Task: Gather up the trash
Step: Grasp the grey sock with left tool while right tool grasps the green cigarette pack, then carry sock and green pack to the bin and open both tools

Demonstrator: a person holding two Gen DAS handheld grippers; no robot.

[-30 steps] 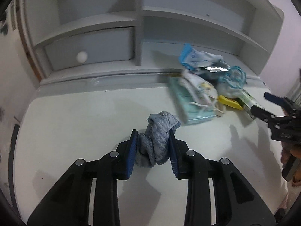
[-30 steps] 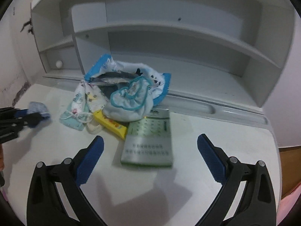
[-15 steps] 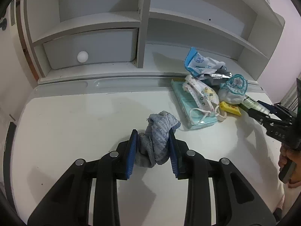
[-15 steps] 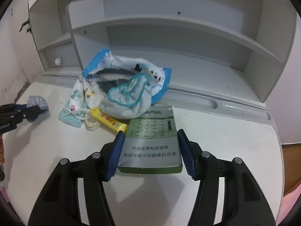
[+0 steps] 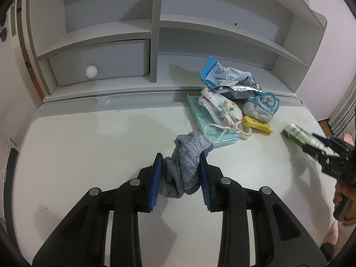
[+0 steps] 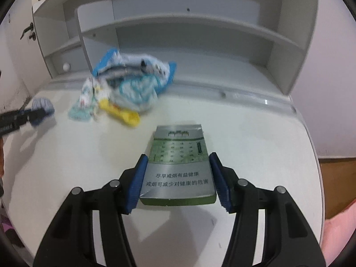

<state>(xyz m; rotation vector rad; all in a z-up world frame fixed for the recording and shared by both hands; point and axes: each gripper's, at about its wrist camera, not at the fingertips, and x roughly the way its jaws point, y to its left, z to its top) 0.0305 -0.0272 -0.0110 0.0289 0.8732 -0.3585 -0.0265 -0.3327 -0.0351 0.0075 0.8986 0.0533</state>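
Your left gripper (image 5: 180, 178) is clamped on the grey rag (image 5: 185, 162) mid-desk (image 5: 89, 144). Your right gripper (image 6: 176, 179) grips the green pack (image 6: 178, 166) by its sides, near the desk's right edge, apart from the trash pile (image 5: 231, 104) at the back.

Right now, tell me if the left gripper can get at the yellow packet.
Probably not yet: the left gripper is shut on a grey sock. The yellow packet lies partly under a mask's loops.
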